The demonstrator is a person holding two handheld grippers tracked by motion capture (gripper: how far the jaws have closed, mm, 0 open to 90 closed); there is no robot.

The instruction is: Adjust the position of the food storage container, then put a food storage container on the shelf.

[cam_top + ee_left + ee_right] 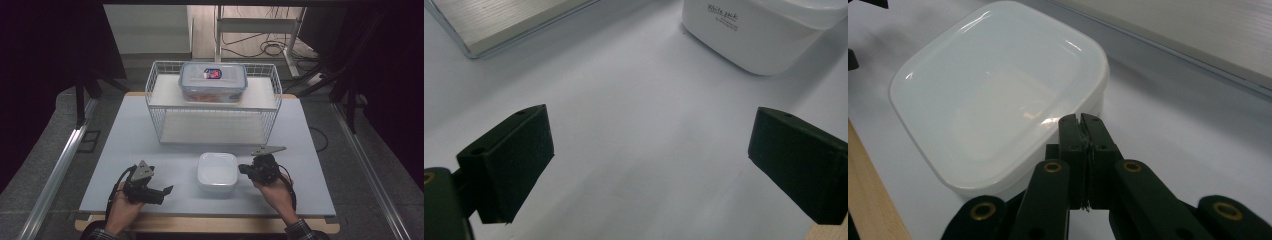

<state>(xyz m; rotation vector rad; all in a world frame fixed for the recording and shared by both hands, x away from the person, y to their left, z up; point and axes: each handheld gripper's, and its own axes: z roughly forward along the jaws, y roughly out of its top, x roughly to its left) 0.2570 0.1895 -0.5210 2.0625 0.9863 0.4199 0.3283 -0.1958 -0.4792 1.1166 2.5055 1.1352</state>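
A white lidded container (217, 171) is set near the front of the table (125, 150), between the two grippers. The right gripper (1081, 120) is held pressed together on nothing, seemingly just at the container's edge. The left gripper (649, 165) is spread wide over bare tabletop.

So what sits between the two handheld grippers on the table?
The white square lidded plastic box sits between the left gripper and the right gripper, as the high view shows.
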